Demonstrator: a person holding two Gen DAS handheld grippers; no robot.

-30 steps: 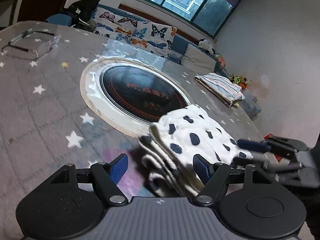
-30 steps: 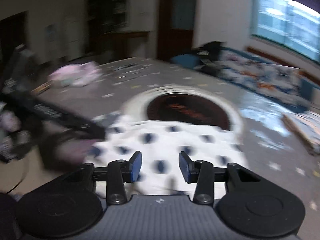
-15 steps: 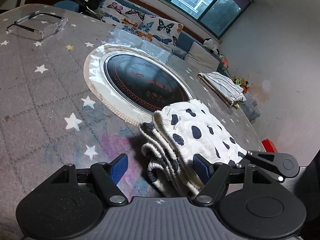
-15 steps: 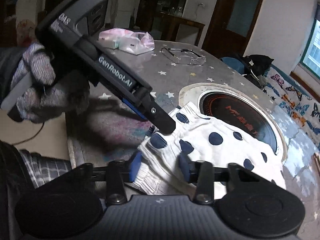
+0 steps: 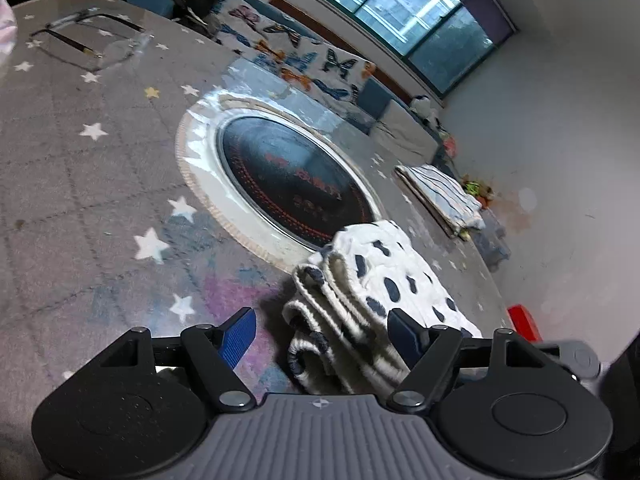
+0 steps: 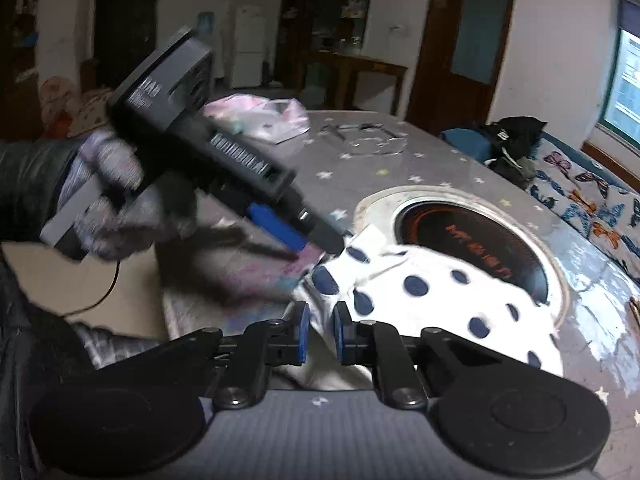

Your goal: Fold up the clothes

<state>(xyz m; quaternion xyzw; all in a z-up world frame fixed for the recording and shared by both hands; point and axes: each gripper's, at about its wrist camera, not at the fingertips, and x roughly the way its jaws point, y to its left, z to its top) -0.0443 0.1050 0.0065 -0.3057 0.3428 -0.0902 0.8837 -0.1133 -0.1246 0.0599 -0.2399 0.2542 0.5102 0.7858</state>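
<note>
A folded white garment with dark blue spots (image 5: 384,276) lies on the grey star-patterned table cloth (image 5: 80,200), beside a round black hob. My left gripper (image 5: 320,336) is open, and the garment's layered edge sits between its blue pads without being squeezed. In the right wrist view the same garment (image 6: 432,280) spreads ahead. My right gripper (image 6: 320,332) is closing, its pads pinching the garment's near edge. A gloved hand (image 6: 112,200) holds the left gripper (image 6: 316,244) at the garment's far corner.
The round hob (image 5: 296,184) is set into the table's middle. A folded striped cloth (image 5: 440,196) lies at the far right edge. Clear glasses (image 5: 92,40) and a pink plastic bag (image 6: 260,116) lie at the far end. A red object (image 5: 524,320) sits past the table.
The right gripper's jaws have narrowed from half open to pinching the garment's near edge. It has slid along that edge. The left gripper has rolled a little and stays wide.
</note>
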